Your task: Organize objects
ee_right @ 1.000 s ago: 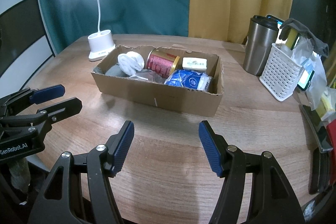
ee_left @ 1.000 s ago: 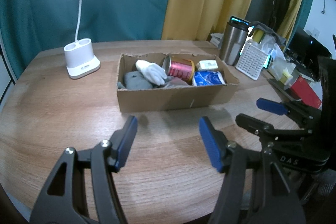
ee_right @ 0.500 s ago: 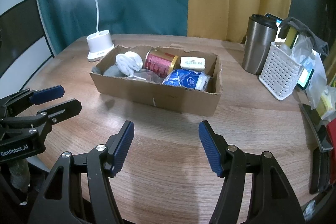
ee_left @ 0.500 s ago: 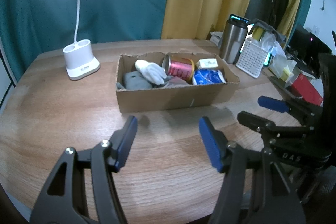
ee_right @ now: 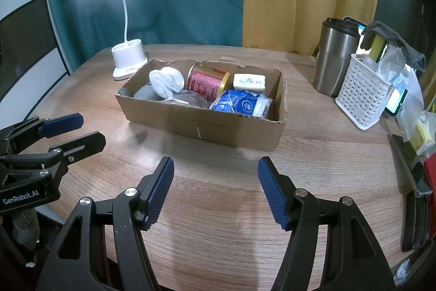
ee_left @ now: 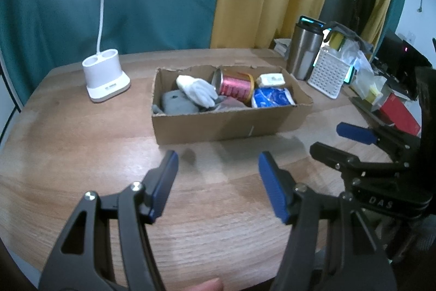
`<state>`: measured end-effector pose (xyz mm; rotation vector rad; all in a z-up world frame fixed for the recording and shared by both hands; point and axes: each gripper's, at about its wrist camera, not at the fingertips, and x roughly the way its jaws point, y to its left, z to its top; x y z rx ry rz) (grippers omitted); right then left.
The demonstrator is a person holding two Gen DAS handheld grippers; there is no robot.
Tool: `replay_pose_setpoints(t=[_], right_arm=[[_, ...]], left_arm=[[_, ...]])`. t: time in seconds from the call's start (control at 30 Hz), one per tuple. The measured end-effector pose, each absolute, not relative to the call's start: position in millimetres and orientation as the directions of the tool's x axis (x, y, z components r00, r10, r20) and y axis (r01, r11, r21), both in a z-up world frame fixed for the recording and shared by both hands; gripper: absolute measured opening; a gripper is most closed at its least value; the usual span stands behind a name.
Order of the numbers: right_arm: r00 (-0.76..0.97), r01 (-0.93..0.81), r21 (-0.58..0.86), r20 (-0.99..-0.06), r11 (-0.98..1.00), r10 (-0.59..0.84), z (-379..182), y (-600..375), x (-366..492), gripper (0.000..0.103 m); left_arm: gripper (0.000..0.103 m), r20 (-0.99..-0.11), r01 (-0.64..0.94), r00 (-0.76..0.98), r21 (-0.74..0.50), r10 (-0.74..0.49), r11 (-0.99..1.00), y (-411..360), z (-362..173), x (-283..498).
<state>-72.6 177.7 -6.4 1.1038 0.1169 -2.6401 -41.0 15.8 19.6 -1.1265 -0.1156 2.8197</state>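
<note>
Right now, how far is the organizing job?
It looks near its start or its end; I cannot tell which. The glove, red can and blue pack lie in the cardboard box. Left claw and right claw are open and hold nothing.

I see a brown cardboard box (ee_right: 207, 124) holding a red-and-gold can (ee_right: 207, 81), white glove (ee_right: 165, 81), blue-white packet (ee_right: 241, 106); wood-grain tabletop (ee_right: 218, 198) beneath.
</note>
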Motion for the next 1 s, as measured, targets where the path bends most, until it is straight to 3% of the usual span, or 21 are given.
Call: replay_pose_setpoints(t=[1.0], right_arm=[[-0.666,0.285,0.036,-0.711,-0.958,-0.225,-7.1,177.5,-75.2,0.067]], left_arm=[[0.063,-0.685,-0.06,-0.721,-0.095,0.108,-0.994,16.5,19.2,-42.6]])
